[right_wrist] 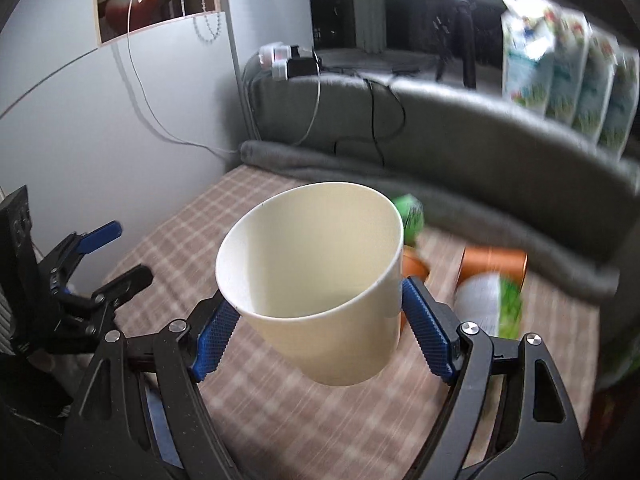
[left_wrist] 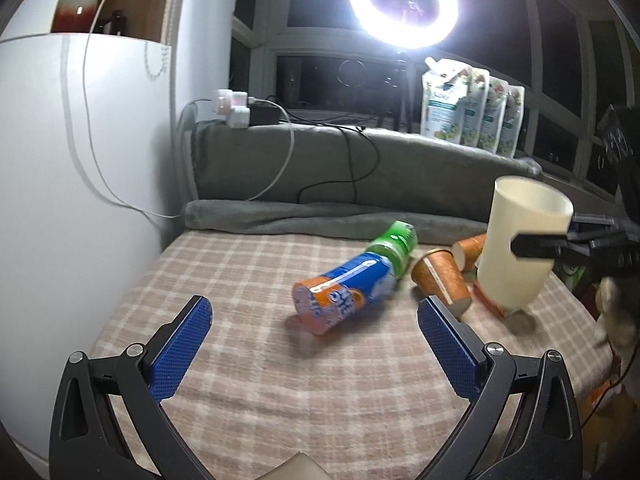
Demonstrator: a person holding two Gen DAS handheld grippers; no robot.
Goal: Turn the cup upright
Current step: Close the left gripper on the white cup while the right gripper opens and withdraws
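A cream paper cup is held between the blue pads of my right gripper, mouth up and tilted a little, above the checked tablecloth. In the left wrist view the same cup stands nearly upright at the right, just above the cloth, with a black finger of the right gripper across its side. My left gripper is open and empty, low over the near part of the table, well left of the cup.
An orange-and-blue bottle with a green cap lies on its side mid-table. Two orange paper cups lie tipped beside it. A grey blanket runs behind, with pouches, cables and a ring light.
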